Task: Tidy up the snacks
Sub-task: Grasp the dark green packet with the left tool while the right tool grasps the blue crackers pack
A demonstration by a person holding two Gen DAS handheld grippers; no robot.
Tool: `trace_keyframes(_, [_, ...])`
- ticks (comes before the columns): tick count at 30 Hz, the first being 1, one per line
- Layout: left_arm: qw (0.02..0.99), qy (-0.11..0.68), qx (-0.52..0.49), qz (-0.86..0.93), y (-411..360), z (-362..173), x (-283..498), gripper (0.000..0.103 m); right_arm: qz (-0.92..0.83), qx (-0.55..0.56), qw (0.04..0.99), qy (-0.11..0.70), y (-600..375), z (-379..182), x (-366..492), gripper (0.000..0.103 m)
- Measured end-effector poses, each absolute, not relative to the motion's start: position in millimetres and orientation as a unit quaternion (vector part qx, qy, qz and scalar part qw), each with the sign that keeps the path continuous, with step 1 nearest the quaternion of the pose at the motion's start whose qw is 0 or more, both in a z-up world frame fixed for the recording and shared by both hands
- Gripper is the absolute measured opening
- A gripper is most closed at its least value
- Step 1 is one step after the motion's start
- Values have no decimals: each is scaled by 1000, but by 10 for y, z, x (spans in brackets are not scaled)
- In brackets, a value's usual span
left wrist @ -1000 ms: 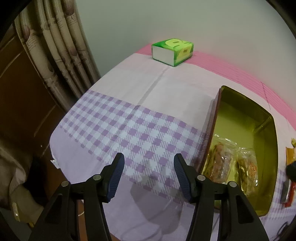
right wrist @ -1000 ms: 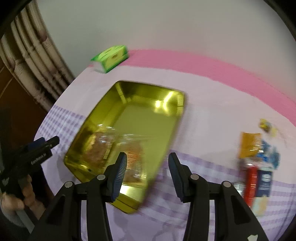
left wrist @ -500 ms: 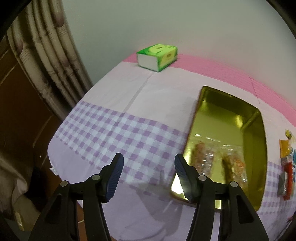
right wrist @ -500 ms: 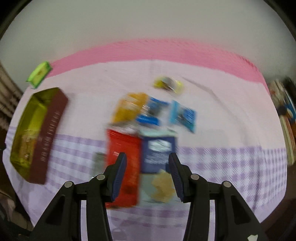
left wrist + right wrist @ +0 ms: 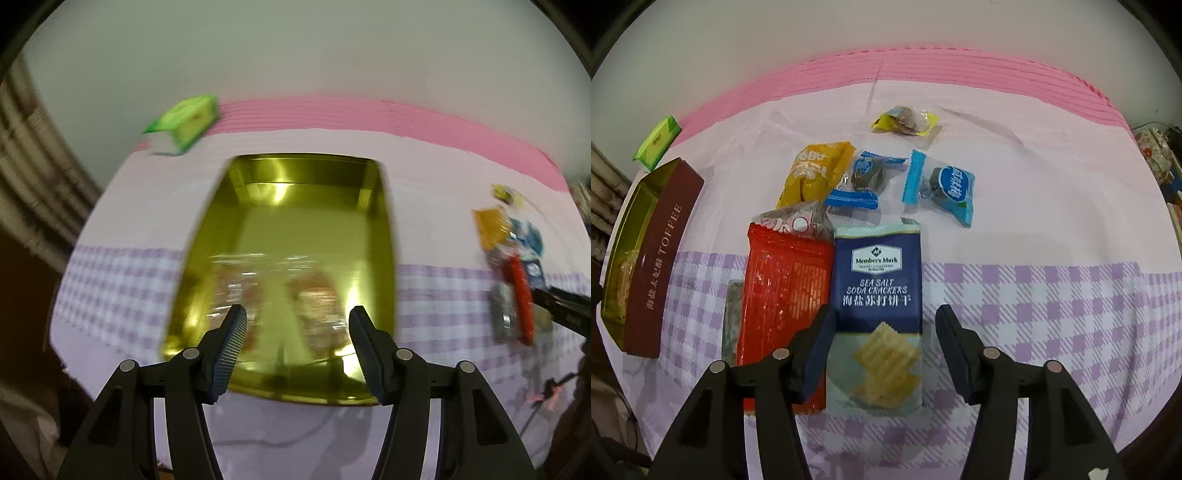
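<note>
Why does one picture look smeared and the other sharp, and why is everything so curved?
Left wrist view: motion blur smears the gold tin, the snacks inside it and the green tissue box; bright glare streaks its inner walls. Right wrist view: sharp enough to read the cracker packet. Both views: a fisheye lens bends the tablecloth edges and darkens the corners.

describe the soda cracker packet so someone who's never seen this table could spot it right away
Start at the gold tin on the left of the tablecloth, then look right to the heap of snacks. At its near edge, between the right gripper's opening jaws, lies the cracker packet. It alone is navy with pale ends and pictured crackers; its neighbour is the red packet.
</note>
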State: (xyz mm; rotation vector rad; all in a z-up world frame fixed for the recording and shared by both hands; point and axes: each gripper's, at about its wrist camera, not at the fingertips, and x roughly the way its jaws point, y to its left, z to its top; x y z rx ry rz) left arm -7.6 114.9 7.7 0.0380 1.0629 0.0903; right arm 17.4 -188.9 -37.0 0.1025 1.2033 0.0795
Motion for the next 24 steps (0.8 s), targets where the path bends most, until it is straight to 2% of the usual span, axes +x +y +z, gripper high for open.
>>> trace_keyframes(8, [843, 535, 46, -27, 402, -156, 158, 59, 49, 38, 823, 564, -1856, -462, 229, 53])
trace_keyframes(10, [841, 537, 58, -25, 257, -217, 196, 65, 52, 23, 828, 558, -1838, -455, 213, 50])
trace_keyframes(12, [843, 533, 77, -17, 138, -244, 234, 66, 48, 11, 831, 554, -1822, -461, 200, 48])
trace_keyframes(24, [857, 506, 99, 6, -62, -53, 257, 66, 18, 46, 838, 544, -2247, -464, 84, 47])
